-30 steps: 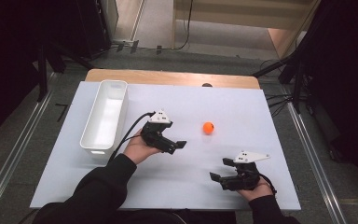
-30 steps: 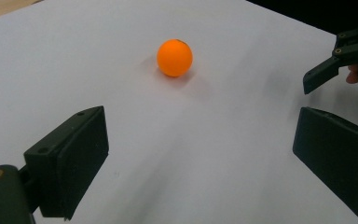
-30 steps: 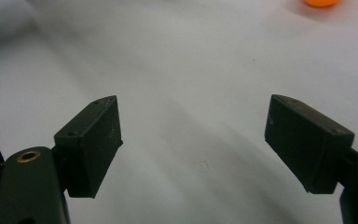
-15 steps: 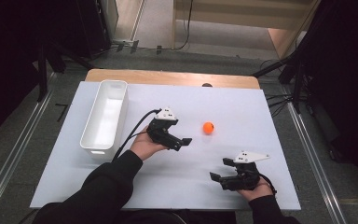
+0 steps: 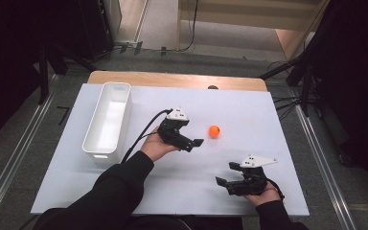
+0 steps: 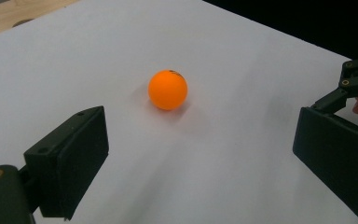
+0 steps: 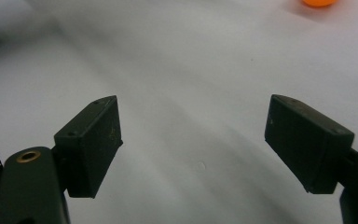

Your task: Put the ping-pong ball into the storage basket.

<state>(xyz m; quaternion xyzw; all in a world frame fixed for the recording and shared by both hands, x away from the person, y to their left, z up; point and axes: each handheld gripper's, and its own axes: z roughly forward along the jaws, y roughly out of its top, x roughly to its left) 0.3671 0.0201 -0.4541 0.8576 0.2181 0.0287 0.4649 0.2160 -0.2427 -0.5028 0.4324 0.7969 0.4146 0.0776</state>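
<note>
Left claw (image 5: 191,136) sits mid-counter, jaws spread wide, nothing between them, aimed toward the orange ball (image 5: 214,131). The ball rests on the white counter (image 5: 268,124) just beyond the jaw tips, apart from them, no contact. In the left gripper view the ball (image 6: 168,89) lies ahead of the two black jaws, a bit nearer the left-hand jaw than the other, small dark print on its top. The left claw (image 6: 200,149) gap is much wider than the ball.

Right claw (image 5: 227,179) is near the counter's front edge, well apart from the ball, jaws also spread and holding nothing. In the right gripper view the right claw (image 7: 193,140) faces bare white surface; the ball (image 7: 319,2) just peeks in at the top edge, cut off by the frame. The right claw (image 6: 349,84) also shows far off at the right edge of the left gripper view.

White rectangular bin (image 5: 107,120) stands at the counter's left side, long side running front to back, away from both claws and the ball. Black cable (image 5: 141,139) trails from the left claw back along the forearm. A wooden strip (image 5: 172,80) shows at the far edge of the counter
</note>
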